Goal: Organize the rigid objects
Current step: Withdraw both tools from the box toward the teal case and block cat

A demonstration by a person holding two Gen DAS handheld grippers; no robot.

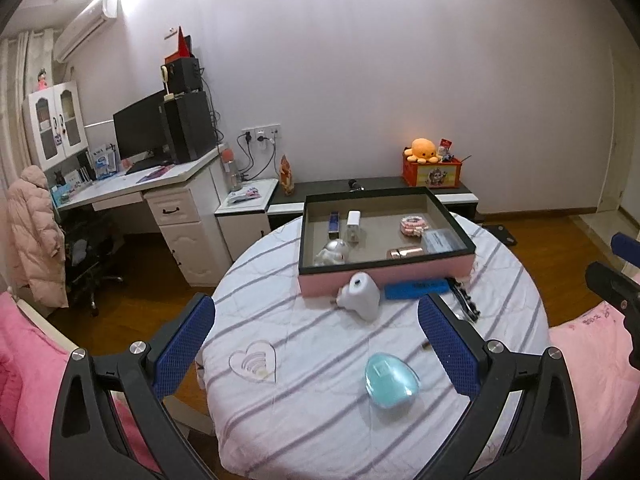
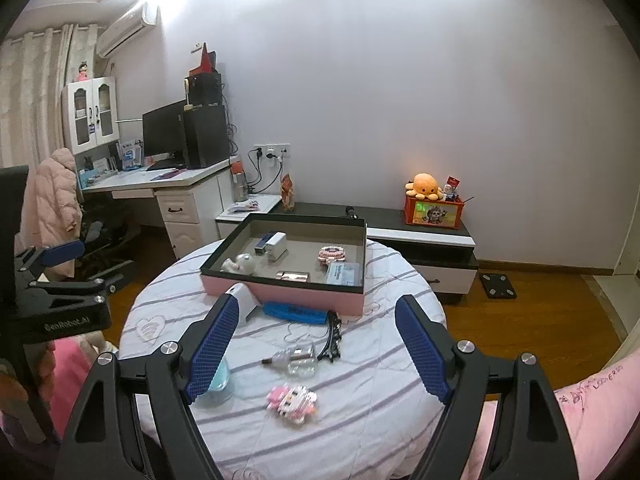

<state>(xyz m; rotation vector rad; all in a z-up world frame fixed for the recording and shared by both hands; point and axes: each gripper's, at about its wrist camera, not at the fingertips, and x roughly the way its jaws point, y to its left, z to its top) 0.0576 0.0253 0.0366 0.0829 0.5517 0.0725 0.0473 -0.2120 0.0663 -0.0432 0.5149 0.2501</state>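
I see a round table under a white cloth with grey stripes (image 2: pixel 360 420), wood floor and plain pale wall around it. At its far edge sits a shallow rectangular pink tray with a black rim (image 1: pixel 384 276), matte grey inside, holding small items too tiny to name. Against the tray's near wall: a flat blue textured bar (image 2: pixel 294 312) and a white smooth plastic gadget (image 1: pixel 362 294). Near the middle lie a black comb-like piece (image 2: pixel 332 338) and a clear plastic bottle (image 2: pixel 296 360); toward the near edge, a glossy teal egg-shaped case (image 1: pixel 390 380) and a pink-white blocky figure (image 2: pixel 292 400). My left gripper (image 1: pixel 316 348) and right gripper (image 2: pixel 316 348) hover spread wide, both empty. The right fingers half hide the teal case.
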